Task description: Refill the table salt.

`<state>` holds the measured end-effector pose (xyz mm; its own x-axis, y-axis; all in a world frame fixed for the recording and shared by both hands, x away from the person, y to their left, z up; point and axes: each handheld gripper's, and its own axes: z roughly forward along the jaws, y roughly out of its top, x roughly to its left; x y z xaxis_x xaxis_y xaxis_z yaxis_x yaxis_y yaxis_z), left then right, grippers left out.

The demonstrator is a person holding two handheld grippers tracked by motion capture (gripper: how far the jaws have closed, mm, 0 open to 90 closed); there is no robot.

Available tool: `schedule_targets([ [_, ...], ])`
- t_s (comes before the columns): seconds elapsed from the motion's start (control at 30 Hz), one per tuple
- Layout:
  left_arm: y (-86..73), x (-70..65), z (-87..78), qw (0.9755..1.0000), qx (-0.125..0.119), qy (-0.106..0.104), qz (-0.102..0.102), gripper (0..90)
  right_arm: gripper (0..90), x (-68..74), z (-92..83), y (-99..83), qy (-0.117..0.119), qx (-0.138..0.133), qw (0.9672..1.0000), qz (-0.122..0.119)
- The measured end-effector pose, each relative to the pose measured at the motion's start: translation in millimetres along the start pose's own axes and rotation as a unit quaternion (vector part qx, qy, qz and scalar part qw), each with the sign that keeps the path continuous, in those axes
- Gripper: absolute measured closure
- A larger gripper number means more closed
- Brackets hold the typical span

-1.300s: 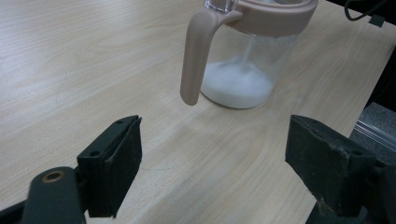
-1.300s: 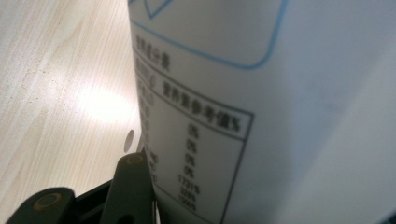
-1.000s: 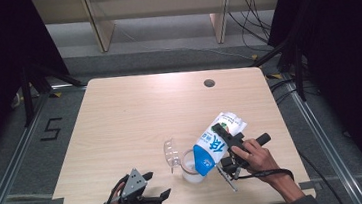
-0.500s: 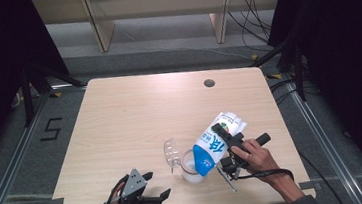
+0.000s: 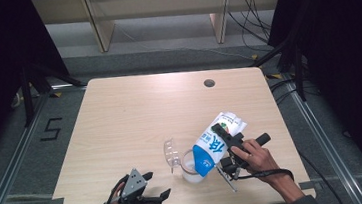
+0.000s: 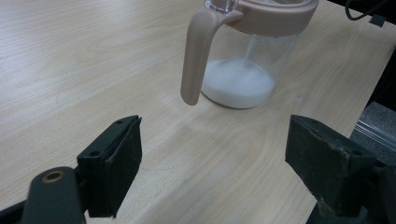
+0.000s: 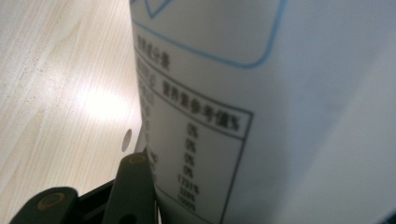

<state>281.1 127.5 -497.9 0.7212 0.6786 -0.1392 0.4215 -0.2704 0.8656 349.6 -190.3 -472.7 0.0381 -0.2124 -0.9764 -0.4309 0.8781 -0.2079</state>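
Observation:
A clear jug (image 5: 191, 167) (image 6: 243, 70) with a beige rim and handle (image 6: 195, 56) stands near the table's front edge, its lid (image 5: 171, 152) flipped open to the left. White powder (image 6: 237, 83) lies heaped in its bottom. My right gripper (image 5: 229, 150) is shut on a white and blue bag (image 5: 215, 143) (image 7: 280, 112), tipped with its blue end over the jug's mouth. A thin white stream falls inside the jug. My left gripper (image 5: 153, 186) (image 6: 215, 168) rests open at the front left, facing the jug, nothing between its jaws.
The wooden table (image 5: 135, 116) has a round cable hole (image 5: 209, 83) at the back right. Cables (image 5: 255, 9) lie on the floor behind the table, and metal rails (image 5: 316, 119) run along both sides.

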Motion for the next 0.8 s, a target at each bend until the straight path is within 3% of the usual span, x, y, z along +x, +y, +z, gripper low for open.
schedule_targets([
  [0.33, 0.1, -0.1, -0.2, 1.0000, 0.002, 0.000, 0.000, 18.4, 57.5, -0.2, 0.1, -0.5, -0.002, -0.001, 1.0000, -0.001],
  [0.4, 0.0, 0.0, 0.0, 1.0000, 0.001, 0.000, 0.001, 18.4, 57.6, -2.7, 0.1, -0.2, -0.006, -0.005, 0.9999, -0.012],
  [0.43, 0.0, -0.1, 0.1, 1.0000, 0.000, 0.000, -0.001, 18.4, 57.7, -1.1, 0.0, -0.4, -0.002, -0.002, 1.0000, -0.002],
  [0.67, 0.0, 0.0, 0.0, 1.0000, 0.000, 0.000, 0.001, 18.4, 57.8, -0.6, -0.8, 0.0, 0.000, 0.005, 1.0000, 0.001],
  [0.8, 0.1, 0.0, -0.1, 1.0000, 0.000, 0.000, 0.001, 18.4, 57.8, -2.3, -0.5, 0.7, -0.003, 0.000, 0.9999, -0.012],
])
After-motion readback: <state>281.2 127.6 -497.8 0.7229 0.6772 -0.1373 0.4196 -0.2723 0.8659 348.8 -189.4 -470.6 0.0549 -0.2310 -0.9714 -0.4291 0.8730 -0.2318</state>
